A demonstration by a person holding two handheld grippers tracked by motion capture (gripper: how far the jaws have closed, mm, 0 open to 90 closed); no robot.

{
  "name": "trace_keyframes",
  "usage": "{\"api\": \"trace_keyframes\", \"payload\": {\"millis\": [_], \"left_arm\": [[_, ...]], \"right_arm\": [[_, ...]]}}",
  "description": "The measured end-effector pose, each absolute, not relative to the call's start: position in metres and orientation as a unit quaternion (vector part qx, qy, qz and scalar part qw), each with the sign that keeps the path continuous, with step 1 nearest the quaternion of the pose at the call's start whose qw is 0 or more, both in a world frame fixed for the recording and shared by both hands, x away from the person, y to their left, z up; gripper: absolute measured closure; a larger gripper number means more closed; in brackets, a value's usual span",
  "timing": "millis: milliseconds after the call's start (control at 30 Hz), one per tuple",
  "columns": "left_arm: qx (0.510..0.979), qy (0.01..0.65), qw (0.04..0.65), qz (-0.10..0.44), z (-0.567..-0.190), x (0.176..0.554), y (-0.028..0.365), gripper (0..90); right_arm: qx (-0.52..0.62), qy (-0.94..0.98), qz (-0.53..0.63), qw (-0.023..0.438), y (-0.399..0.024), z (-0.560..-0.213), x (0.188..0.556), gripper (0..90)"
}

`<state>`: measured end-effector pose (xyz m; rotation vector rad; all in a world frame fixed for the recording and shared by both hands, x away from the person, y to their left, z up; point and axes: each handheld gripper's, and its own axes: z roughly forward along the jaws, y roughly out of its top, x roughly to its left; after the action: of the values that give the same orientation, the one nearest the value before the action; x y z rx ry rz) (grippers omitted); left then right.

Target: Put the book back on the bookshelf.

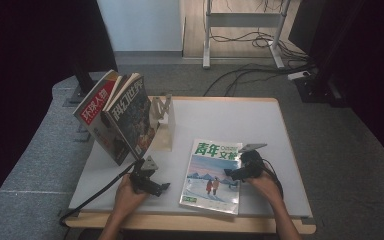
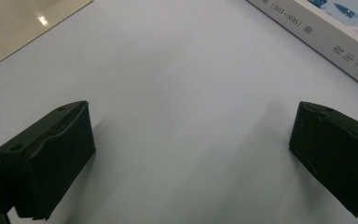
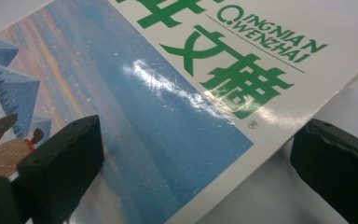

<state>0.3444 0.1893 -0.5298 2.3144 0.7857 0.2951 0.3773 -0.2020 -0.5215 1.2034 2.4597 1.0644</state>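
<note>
A magazine (image 1: 212, 175) with green title characters and a snowy blue cover lies flat on the white table (image 1: 230, 120), front centre. My right gripper (image 1: 234, 173) hovers over its right edge, open, one jaw above the cover (image 3: 168, 140) and the other past the edge. My left gripper (image 1: 161, 188) rests low over bare table left of the magazine, open and holding nothing; the magazine's spine (image 2: 335, 46) shows at its upper right. Two more magazines (image 1: 117, 117) stand tilted in a wooden rack (image 1: 162, 122) at the table's left.
The table's front edge (image 1: 190, 222) runs just below both hands. A cable (image 1: 97, 192) trails from the left gripper off the front left corner. Grey carpet, a desk frame and floor cables lie beyond the table.
</note>
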Motion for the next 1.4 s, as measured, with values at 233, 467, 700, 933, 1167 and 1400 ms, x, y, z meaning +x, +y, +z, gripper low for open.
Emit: {"api": "trace_keyframes", "payload": {"millis": [233, 467, 700, 933, 1167, 1400], "left_arm": [[0.886, 0.301, 0.333, 0.113, -0.53, 0.344, 0.189, 0.0], [0.886, 0.301, 0.333, 0.113, -0.53, 0.344, 0.189, 0.0], [0.886, 0.301, 0.333, 0.113, -0.53, 0.344, 0.189, 0.0], [0.886, 0.301, 0.333, 0.113, -0.53, 0.344, 0.189, 0.0], [0.886, 0.301, 0.333, 0.113, -0.53, 0.344, 0.189, 0.0], [0.886, 0.301, 0.333, 0.113, -0.53, 0.344, 0.189, 0.0]], "right_arm": [[0.398, 0.84, 0.352, 0.114, -0.197, -0.518, 0.376, 4.1], [0.418, 0.832, 0.354, 0.084, -0.206, -0.52, 0.372, 7.2], [0.413, 0.837, 0.35, 0.082, -0.203, -0.519, 0.374, 5.3], [0.404, 0.84, 0.347, 0.1, -0.199, -0.516, 0.376, 8.0], [0.387, 0.841, 0.364, 0.106, -0.195, -0.509, 0.376, 16.1], [0.386, 0.838, 0.367, 0.116, -0.188, -0.504, 0.38, 18.5]]}}
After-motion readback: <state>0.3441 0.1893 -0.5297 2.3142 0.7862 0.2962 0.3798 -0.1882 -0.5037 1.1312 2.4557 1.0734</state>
